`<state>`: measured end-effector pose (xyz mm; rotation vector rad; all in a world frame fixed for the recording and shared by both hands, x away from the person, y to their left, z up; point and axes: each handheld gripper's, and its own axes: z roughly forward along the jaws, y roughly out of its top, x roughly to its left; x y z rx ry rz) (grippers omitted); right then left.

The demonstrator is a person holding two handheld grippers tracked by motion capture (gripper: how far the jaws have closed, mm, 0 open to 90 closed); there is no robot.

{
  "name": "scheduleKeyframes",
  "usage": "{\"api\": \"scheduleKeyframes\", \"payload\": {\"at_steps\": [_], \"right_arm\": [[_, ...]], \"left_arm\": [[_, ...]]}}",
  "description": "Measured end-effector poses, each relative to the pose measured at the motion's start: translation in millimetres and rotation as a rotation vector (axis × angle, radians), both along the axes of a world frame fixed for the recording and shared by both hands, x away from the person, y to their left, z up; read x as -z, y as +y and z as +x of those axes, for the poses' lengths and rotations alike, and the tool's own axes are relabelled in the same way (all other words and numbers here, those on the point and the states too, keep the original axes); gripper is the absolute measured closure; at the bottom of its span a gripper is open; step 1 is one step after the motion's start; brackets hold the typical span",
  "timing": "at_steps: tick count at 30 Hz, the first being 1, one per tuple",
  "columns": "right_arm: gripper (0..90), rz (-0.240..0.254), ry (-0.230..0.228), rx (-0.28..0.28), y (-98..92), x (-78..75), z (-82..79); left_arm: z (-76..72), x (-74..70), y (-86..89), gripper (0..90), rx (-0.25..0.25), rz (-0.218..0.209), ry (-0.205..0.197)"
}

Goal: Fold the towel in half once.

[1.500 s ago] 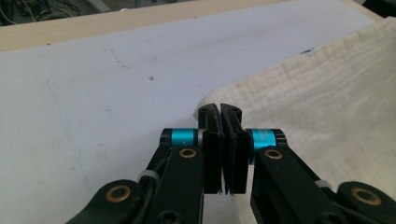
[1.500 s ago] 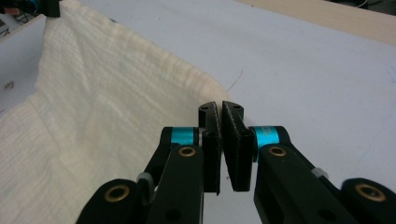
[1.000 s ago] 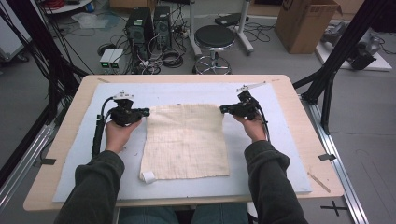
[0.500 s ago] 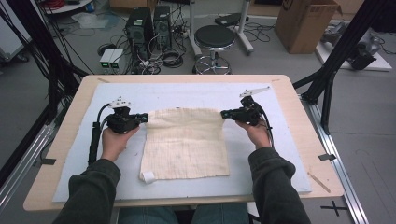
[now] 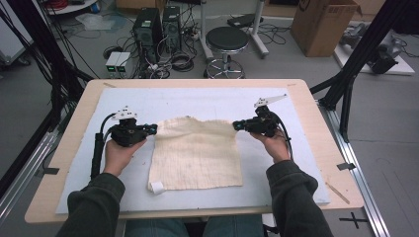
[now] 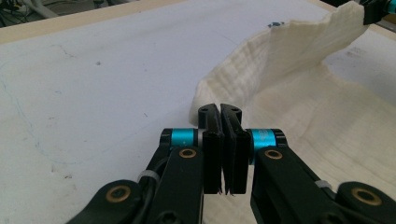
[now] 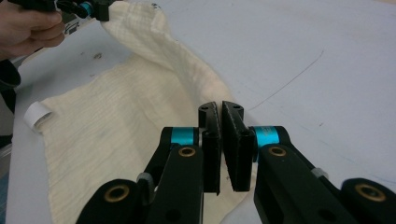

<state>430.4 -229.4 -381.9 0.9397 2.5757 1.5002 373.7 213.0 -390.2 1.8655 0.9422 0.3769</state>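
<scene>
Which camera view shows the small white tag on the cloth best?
The right gripper view: the white tag on the cloth curls in plain sight. The high view shows it small.

Matt, woven cream cloth

We look forward and down on the surface from above the person's side, while our two close cameras each ride low behind a claw, facing inward and sharing the cream cloth between them.
</scene>
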Motion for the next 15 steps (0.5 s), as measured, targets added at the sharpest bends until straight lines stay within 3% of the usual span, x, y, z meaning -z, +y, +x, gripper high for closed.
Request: {"api": "scheduleKeyframes", "payload": {"at_steps": [15], "right_arm": [[86.0, -0.013, -0.001, -0.040, -0.5, -5.7, -13.2]], "left_arm": [[-23.0, 7.8, 13.6, 87.0, 0.014, -0.012, -0.008]]}}
